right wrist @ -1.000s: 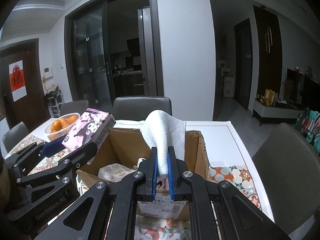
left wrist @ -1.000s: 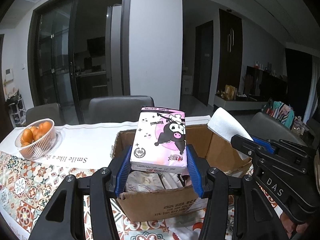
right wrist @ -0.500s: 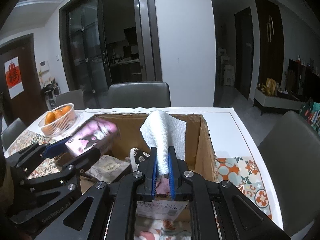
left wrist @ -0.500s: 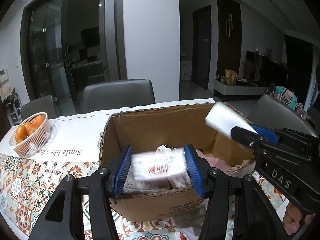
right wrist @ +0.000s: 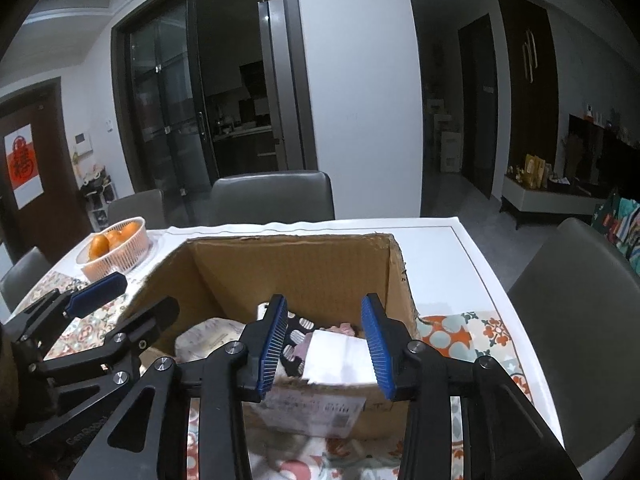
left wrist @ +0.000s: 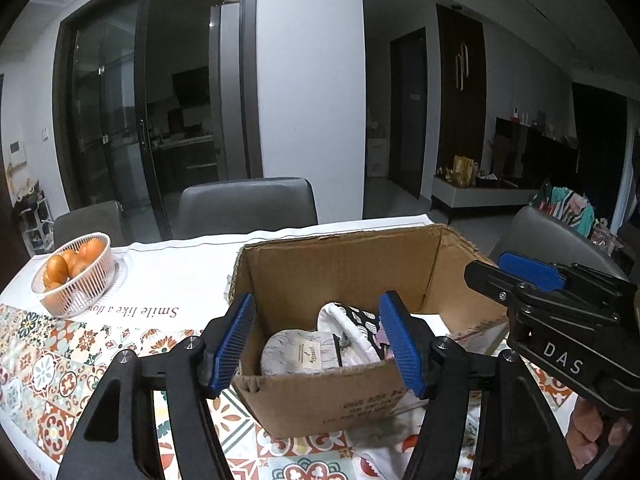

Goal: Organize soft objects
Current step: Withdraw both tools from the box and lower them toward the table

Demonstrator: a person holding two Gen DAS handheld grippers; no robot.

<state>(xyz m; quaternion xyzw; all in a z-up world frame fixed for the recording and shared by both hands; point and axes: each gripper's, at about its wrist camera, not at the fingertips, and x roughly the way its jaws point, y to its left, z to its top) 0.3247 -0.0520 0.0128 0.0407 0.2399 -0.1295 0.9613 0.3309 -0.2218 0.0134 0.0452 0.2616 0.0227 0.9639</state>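
Note:
An open cardboard box (left wrist: 344, 264) (right wrist: 304, 264) stands on the table and holds several soft things. Among them are a pale pouch with a label (left wrist: 300, 354) (right wrist: 208, 338), a black-and-white patterned fabric item (left wrist: 356, 318) (right wrist: 298, 334) and a white towel (right wrist: 340, 354) at the front right. My left gripper (left wrist: 318, 340) is open and empty over the box's near edge. My right gripper (right wrist: 326, 346) is open and empty just above the white towel. Each gripper also shows in the other's view, the right one (left wrist: 532, 276) and the left one (right wrist: 100, 292).
A white basket of oranges (left wrist: 74, 274) (right wrist: 116, 248) stands at the left on a white runner. A patterned tablecloth (left wrist: 48, 356) covers the table. Grey chairs stand behind the table (left wrist: 246, 206) and at the right (right wrist: 576, 300).
My left gripper let the pink cartoon tissue pack drop into the box and opened. My right gripper let go of the white towel, which now lies in the box, and opened.

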